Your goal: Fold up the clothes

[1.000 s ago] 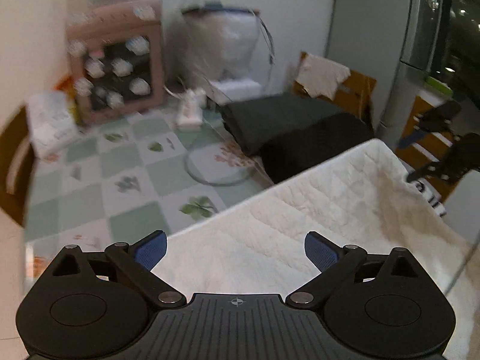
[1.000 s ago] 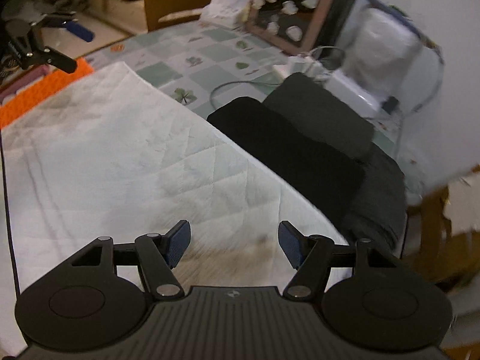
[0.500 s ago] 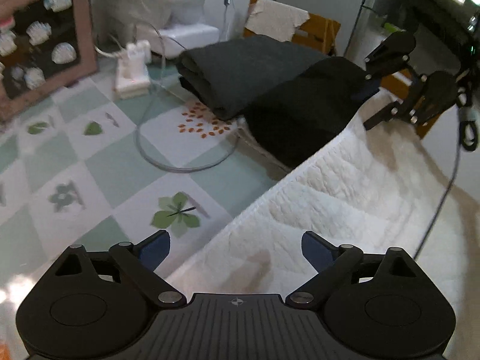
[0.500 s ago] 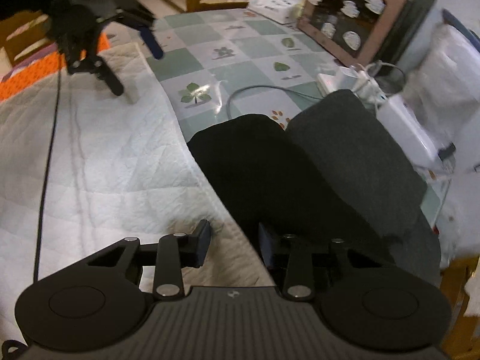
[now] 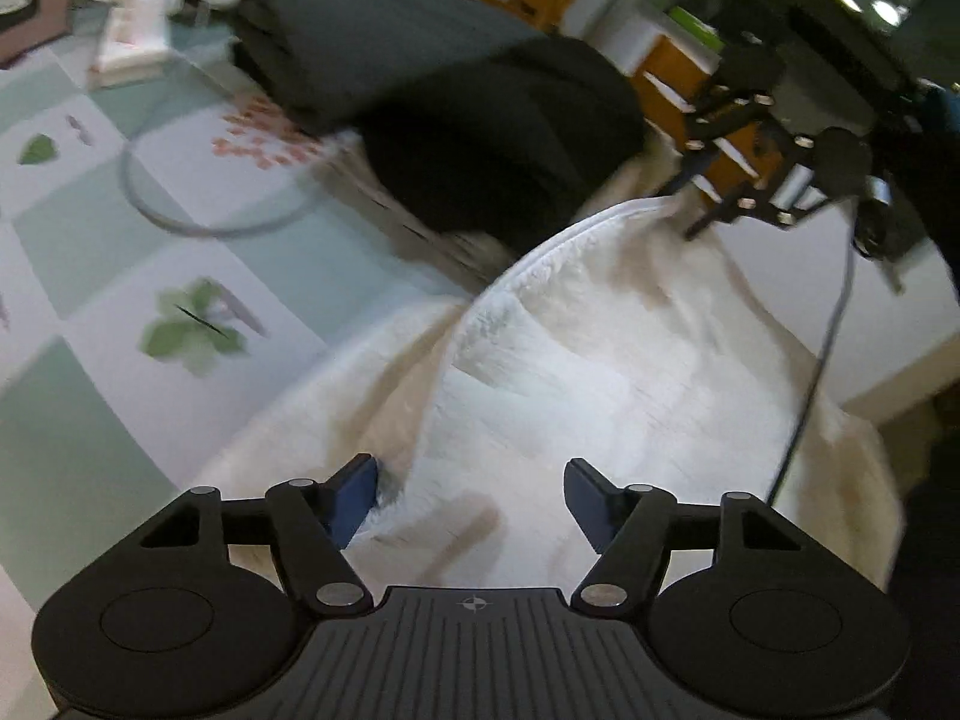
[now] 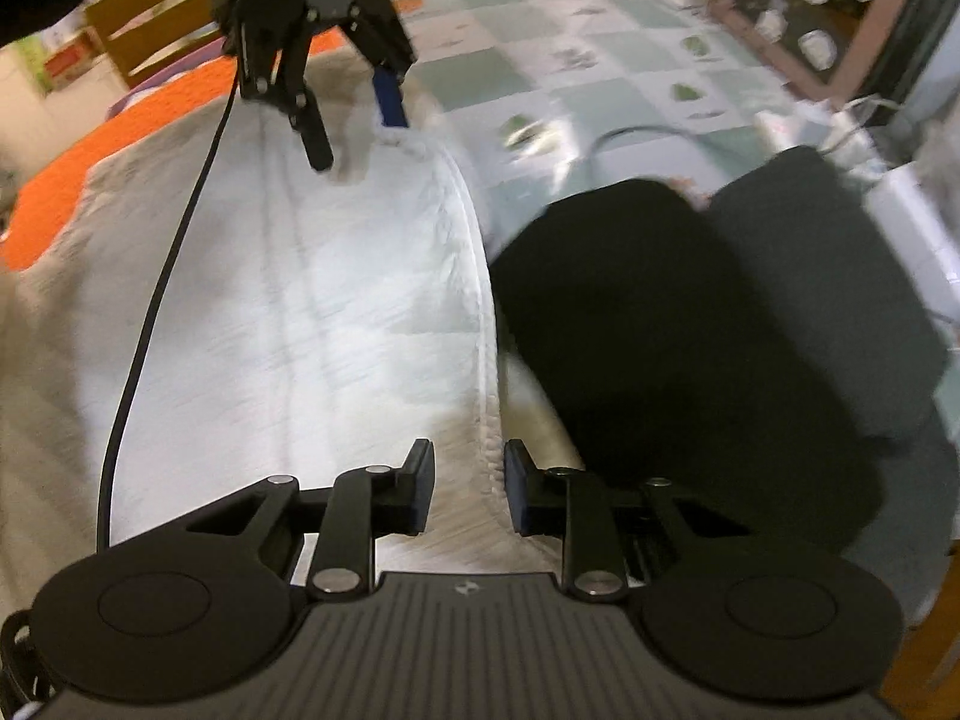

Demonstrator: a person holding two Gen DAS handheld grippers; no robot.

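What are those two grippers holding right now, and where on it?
Both jaws are closing on the white quilted cloth at its far hem: the right gripper straddles the edge, and the left gripper is at the other corner.

Checked tablecloth (image 5: 90, 252): white quilt (image 5: 600, 372), dark folded clothes (image 5: 480, 120), cable (image 5: 198, 222).

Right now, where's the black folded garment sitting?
In the right wrist view the black folded garment lies right of centre on the table, against the white quilted cloth's raised hem, with a grey folded garment beside it on its far right.
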